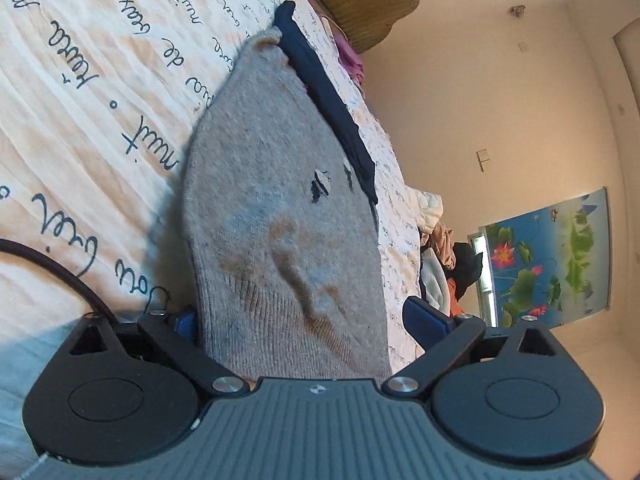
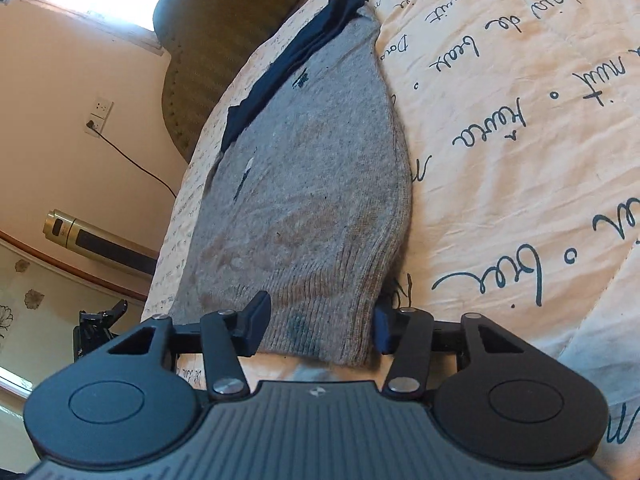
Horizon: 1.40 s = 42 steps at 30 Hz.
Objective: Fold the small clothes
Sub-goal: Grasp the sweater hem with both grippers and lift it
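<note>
Both tongs, left (image 1: 300,320) and right (image 2: 316,320), stand wide around the grey sock (image 1: 280,200), gripping nothing; closing unevenly could bunch the cuff.

Bed's got a cream sheet (image 1: 100,120) covered in dark cursive writing, pretty wrinkled. Off the far edge of the bed there's a heap of mixed laundry (image 1: 444,256), white, peach and black stuff. Big lotus-pond picture (image 1: 552,256) on the wall behind it. From the right wrist view, a gold and black tower heater (image 2: 96,240) stands by the wall, with a wall socket (image 2: 100,114) above it and a black cord hanging from it.
</note>
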Each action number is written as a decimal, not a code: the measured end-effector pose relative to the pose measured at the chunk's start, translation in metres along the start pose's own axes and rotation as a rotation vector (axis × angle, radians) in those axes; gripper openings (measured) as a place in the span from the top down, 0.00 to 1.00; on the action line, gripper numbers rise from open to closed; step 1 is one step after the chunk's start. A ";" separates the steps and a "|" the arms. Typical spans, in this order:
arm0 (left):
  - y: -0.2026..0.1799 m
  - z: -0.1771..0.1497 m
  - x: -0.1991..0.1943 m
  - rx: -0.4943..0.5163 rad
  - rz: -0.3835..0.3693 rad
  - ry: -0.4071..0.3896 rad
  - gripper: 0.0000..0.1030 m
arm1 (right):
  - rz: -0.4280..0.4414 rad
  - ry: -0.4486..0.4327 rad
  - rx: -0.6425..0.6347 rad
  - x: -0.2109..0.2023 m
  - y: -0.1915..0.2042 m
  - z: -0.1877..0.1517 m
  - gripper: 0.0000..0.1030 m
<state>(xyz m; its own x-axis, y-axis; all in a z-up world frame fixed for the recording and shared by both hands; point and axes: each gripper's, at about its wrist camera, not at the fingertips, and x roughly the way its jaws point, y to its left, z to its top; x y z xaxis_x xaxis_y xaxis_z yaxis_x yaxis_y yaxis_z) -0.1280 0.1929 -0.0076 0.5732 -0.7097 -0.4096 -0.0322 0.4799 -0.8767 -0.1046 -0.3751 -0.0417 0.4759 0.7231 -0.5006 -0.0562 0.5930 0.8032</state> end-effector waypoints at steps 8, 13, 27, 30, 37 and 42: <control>0.000 -0.010 0.020 0.051 0.119 0.073 0.58 | 0.079 0.015 0.094 0.006 -0.011 0.004 0.52; 0.007 -0.008 0.024 0.035 0.169 0.070 0.92 | 0.025 0.017 0.085 0.009 -0.012 0.007 0.89; 0.020 -0.010 0.005 0.055 0.208 0.074 0.98 | -0.153 0.049 -0.110 -0.023 -0.011 0.007 0.97; 0.010 -0.011 0.003 0.101 0.225 0.080 0.98 | -0.091 0.050 -0.080 -0.014 -0.010 0.001 0.96; 0.011 -0.004 0.008 0.085 0.200 0.117 0.76 | -0.030 -0.032 0.006 -0.029 -0.018 0.012 0.57; 0.006 -0.006 0.017 0.089 0.221 0.101 0.92 | -0.037 -0.024 -0.007 -0.018 -0.017 0.013 0.71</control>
<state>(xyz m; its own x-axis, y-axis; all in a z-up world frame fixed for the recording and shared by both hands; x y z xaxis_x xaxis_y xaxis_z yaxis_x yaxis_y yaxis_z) -0.1236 0.1805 -0.0218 0.4758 -0.6282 -0.6156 -0.0731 0.6692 -0.7395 -0.1007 -0.4030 -0.0421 0.4989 0.6919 -0.5219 -0.0440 0.6216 0.7821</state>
